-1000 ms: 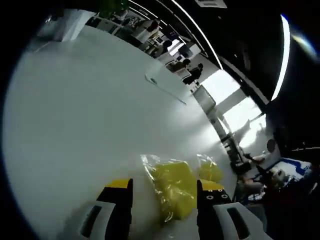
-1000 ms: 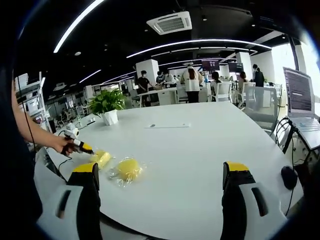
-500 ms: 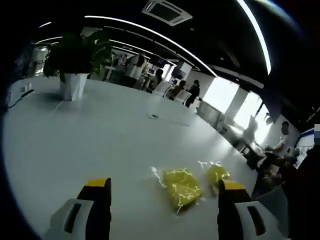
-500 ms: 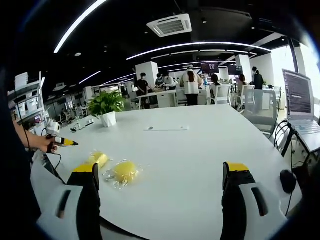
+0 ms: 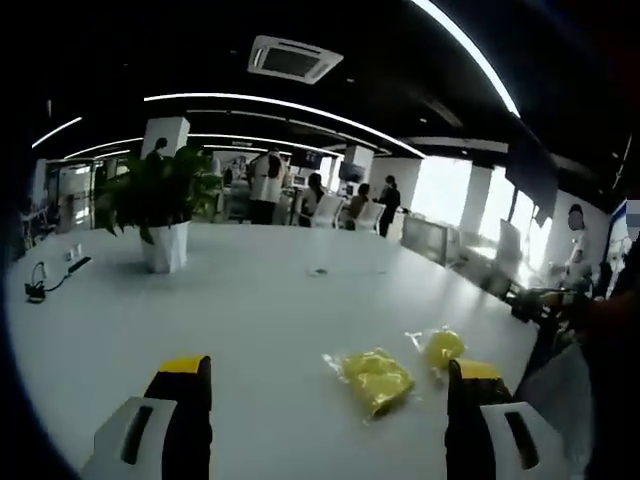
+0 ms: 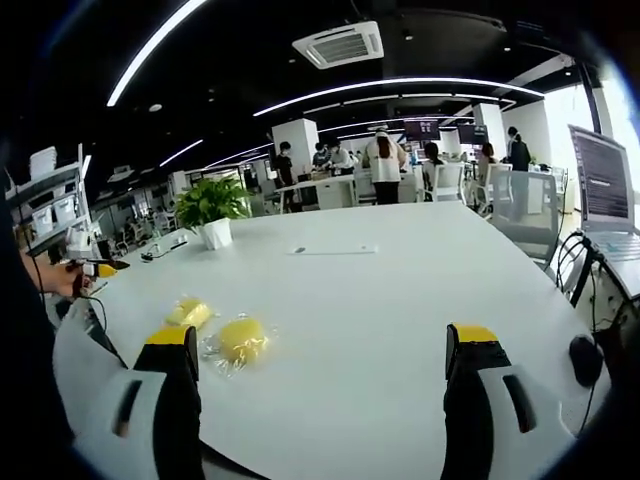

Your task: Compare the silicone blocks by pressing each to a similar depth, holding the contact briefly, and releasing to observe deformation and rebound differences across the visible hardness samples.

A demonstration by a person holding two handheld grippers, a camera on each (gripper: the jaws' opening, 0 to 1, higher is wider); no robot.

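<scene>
Two yellow silicone blocks, each in a clear plastic bag, lie on the white table (image 5: 250,320). In the left gripper view the larger block (image 5: 375,378) sits ahead between the jaw lines and the smaller block (image 5: 442,347) lies to its right. My left gripper (image 5: 330,405) is open and stands back from both, touching neither. In the right gripper view the two blocks (image 6: 240,340) (image 6: 187,312) lie at the left, beyond the left jaw. My right gripper (image 6: 325,385) is open wide with nothing between its jaws. A person's hand (image 6: 60,278) shows at the far left edge.
A potted plant (image 6: 212,212) stands at the back of the table, with a thin flat object (image 6: 335,250) near the table's middle. A laptop (image 6: 600,185) and a dark mouse (image 6: 583,357) are at the right. Desks and people fill the office behind.
My left gripper has opened wider and drawn back and up from the larger bagged block, its view levelling out. The right gripper has stayed still and open.
</scene>
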